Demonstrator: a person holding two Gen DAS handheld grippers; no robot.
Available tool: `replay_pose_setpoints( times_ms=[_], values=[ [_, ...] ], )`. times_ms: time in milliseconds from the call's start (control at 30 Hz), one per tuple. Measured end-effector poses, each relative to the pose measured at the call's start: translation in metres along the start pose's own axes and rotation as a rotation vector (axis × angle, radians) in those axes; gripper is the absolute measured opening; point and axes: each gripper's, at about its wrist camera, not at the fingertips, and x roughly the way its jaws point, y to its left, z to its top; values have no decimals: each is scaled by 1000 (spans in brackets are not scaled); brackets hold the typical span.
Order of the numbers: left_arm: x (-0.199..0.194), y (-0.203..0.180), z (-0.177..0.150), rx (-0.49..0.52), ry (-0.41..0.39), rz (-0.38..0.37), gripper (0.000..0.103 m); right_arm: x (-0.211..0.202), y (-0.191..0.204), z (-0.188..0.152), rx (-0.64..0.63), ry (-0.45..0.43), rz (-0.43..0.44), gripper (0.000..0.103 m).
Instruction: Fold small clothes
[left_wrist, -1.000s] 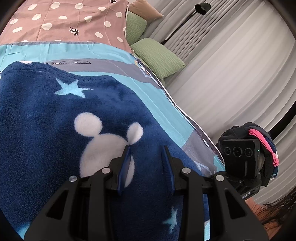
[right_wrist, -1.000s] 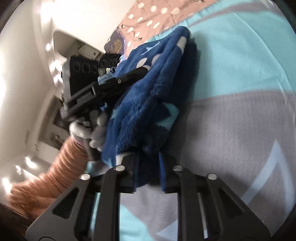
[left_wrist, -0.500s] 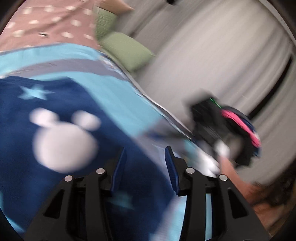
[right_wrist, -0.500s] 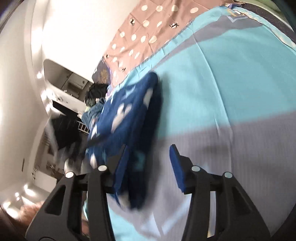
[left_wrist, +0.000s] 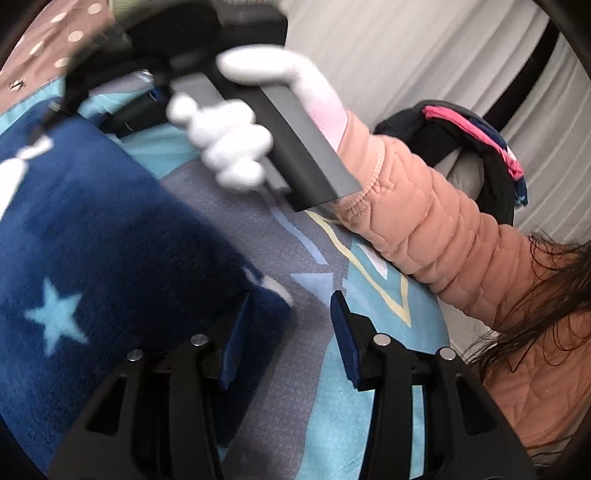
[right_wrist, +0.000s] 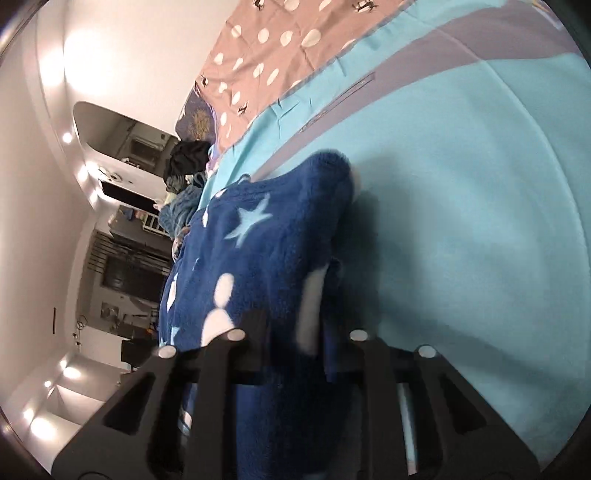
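A navy fleece garment (left_wrist: 103, 236) with pale stars and white patches lies on the teal and grey bedspread (left_wrist: 295, 387). My left gripper (left_wrist: 290, 339) stands open at its near corner. The fleece edge touches the left blue pad, and the gap shows mostly grey bedspread. In the right wrist view the same garment (right_wrist: 280, 236) runs up from my right gripper (right_wrist: 295, 343). Its jaws are closing with a fold of fleece filling the narrow gap and hiding the pads. A white-gloved hand (left_wrist: 236, 147) holds that gripper's black handle above the garment's far side.
A peach quilted sleeve (left_wrist: 443, 236) crosses the right side, with long dark hair below it. Dark clothes with a pink strip (left_wrist: 480, 147) hang by the grey curtain (left_wrist: 406, 55). A brown polka-dot sheet (right_wrist: 280, 55) covers the bed's far end. A clothes heap (right_wrist: 184, 166) sits at the edge.
My left gripper slid from the white mouse motif to the garment's corner by the bed edge. The right gripper let go of the fleece, opened wide, then closed on another fold.
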Motion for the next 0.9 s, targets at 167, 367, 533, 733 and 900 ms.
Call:
replay_pose_setpoints(
  times_ms=[167,367,533,733,900],
  values=[
    [13,-4,9,43,17,0,46,5,-6,-6,-101,-28,-226,19],
    [12,-11,9,64,5,21,49,-13,-39,-11,27,-117,-158,37],
    [-8,-21,1,37,-45,86,51,-58,0,-39,-88,-176,-260,36],
    [-66,-31,-38,-1,-148,222,54,-75,39,-93,-252,-151,-430,40],
    [-147,-10,-104,-205,-280,436,54,-63,83,-122,-385,-148,-470,41]
  ],
)
